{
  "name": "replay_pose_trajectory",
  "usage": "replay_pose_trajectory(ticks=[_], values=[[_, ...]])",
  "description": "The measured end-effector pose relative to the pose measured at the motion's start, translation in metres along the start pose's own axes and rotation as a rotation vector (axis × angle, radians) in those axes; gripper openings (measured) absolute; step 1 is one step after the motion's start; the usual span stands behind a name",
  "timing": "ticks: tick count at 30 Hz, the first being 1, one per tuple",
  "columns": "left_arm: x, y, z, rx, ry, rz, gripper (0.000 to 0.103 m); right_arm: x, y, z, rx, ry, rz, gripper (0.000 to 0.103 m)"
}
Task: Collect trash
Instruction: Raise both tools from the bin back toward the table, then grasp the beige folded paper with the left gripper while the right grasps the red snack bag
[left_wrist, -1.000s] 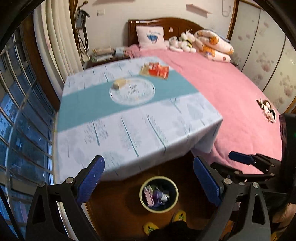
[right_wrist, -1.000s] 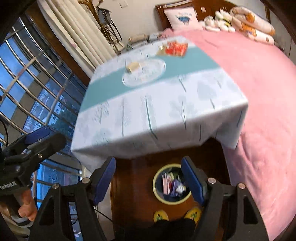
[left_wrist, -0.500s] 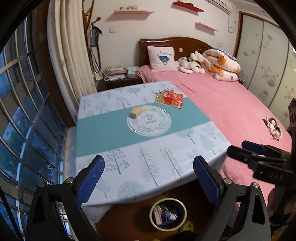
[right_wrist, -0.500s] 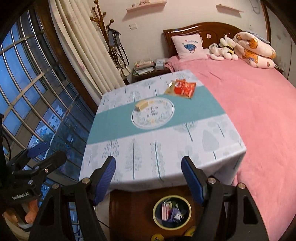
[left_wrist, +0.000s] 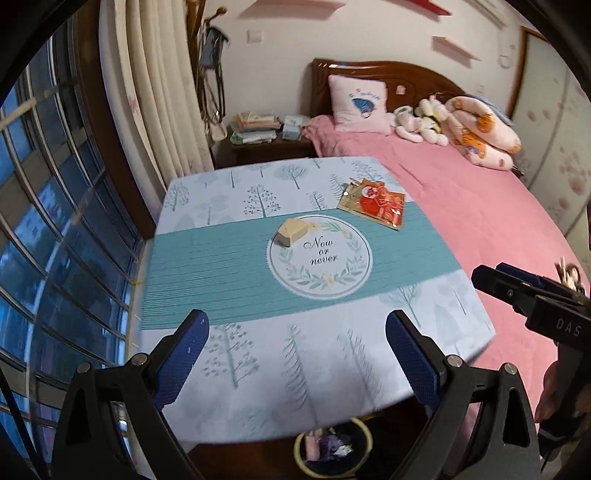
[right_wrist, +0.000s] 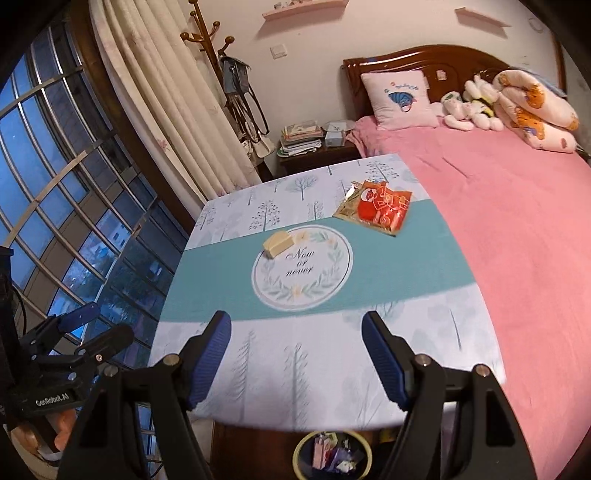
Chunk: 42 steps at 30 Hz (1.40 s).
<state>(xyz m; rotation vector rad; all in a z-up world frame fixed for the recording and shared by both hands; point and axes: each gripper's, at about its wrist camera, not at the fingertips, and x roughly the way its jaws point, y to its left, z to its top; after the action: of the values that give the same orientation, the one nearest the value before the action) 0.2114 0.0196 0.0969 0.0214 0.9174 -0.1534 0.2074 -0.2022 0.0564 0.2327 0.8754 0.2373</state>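
A red and gold snack wrapper (left_wrist: 375, 208) (right_wrist: 375, 210) lies on the far right of the tablecloth-covered table (left_wrist: 229, 266) (right_wrist: 207, 284). A small beige box (left_wrist: 291, 230) (right_wrist: 277, 243) sits at the edge of the round "Now or never" print. A yellow-rimmed trash bin (left_wrist: 332, 448) (right_wrist: 332, 456) holding wrappers stands on the floor under the table's near edge. My left gripper (left_wrist: 297, 352) is open and empty over the near edge. My right gripper (right_wrist: 295, 354) is open and empty too, also over the near edge.
A pink bed (left_wrist: 480, 206) (right_wrist: 509, 229) with pillows and plush toys lies to the right of the table. A nightstand with stacked books (right_wrist: 301, 142) stands behind it. A barred window (left_wrist: 44, 258) and curtains (right_wrist: 177, 103) are to the left.
Both grippers have risen and tilted up from the bin toward the tabletop. The bin has slid to the bottom of both views. Both jaws stay open.
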Motion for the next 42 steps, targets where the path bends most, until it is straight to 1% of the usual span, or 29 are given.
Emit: replay_pose_trajectory(ticks=[4,7,12,15,19,23,28,33,34,36,39,41,42], values=[[0.052,-0.018,0.033,-0.077,0.054,0.035,0.096,0.046,-0.042,0.039,-0.018,0.063,0.046,0.074],[0.099,-0.031,0.06,-0.127,0.103,0.069,0.096,0.08,-0.07,0.064,-0.046,0.117,0.068,0.074],[0.164,-0.043,0.087,-0.179,0.159,0.105,0.096,0.142,-0.116,0.109,-0.104,0.197,0.091,0.073],[0.204,-0.044,0.099,-0.185,0.195,0.134,0.096,0.178,-0.137,0.13,-0.134,0.227,0.083,0.073],[0.252,-0.034,0.109,-0.178,0.245,0.171,0.096,0.225,-0.162,0.157,-0.157,0.259,0.074,0.073],[0.293,-0.018,0.117,-0.19,0.296,0.182,0.096,0.267,-0.185,0.179,-0.188,0.286,0.065,0.073],[0.328,-0.001,0.119,-0.2,0.353,0.169,0.096,0.309,-0.202,0.193,-0.241,0.335,0.074,0.074],[0.349,0.01,0.115,-0.226,0.395,0.145,0.095,0.336,-0.208,0.194,-0.272,0.397,0.115,0.073],[0.352,0.012,0.115,-0.229,0.398,0.142,0.095,0.339,-0.207,0.193,-0.27,0.41,0.135,0.075],[0.358,0.013,0.113,-0.232,0.407,0.136,0.095,0.34,-0.206,0.194,-0.271,0.406,0.163,0.075],[0.364,0.014,0.111,-0.229,0.42,0.134,0.095,0.343,-0.203,0.196,-0.29,0.415,0.191,0.075],[0.368,0.014,0.109,-0.225,0.428,0.131,0.094,0.345,-0.201,0.198,-0.307,0.429,0.207,0.075],[0.37,0.014,0.109,-0.224,0.431,0.128,0.091,0.346,-0.2,0.199,-0.317,0.448,0.229,0.075]])
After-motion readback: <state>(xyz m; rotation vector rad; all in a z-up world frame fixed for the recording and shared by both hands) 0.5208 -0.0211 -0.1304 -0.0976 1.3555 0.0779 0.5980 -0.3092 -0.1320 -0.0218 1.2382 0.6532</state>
